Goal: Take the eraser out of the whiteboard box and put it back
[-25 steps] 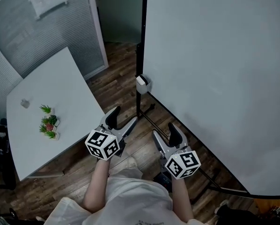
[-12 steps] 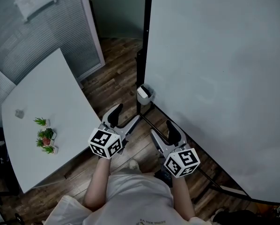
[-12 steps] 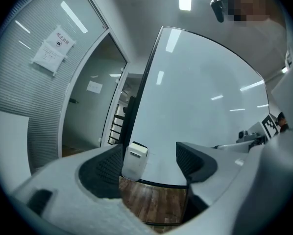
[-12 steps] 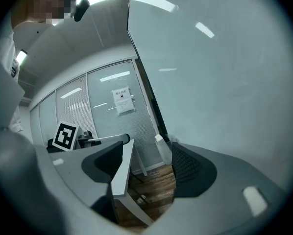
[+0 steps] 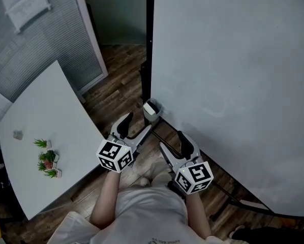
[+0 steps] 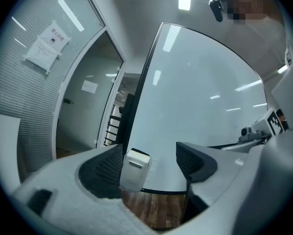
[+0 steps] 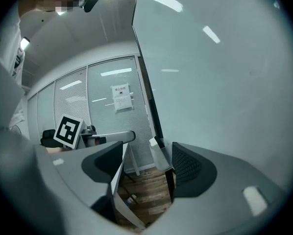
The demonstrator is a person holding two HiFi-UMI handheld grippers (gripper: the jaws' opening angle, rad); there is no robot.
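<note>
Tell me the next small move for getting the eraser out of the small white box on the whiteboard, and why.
Probably ease the left gripper forward, centring it on the small white rectangular box. Its jaws stand apart and empty; the box lies ahead, nearer one jaw, with the dark eraser in its top, untouched.

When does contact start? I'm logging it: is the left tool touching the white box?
Cannot tell. In the left gripper view the white box overlaps the left tool's edge; head view shows no plain gap.
</note>
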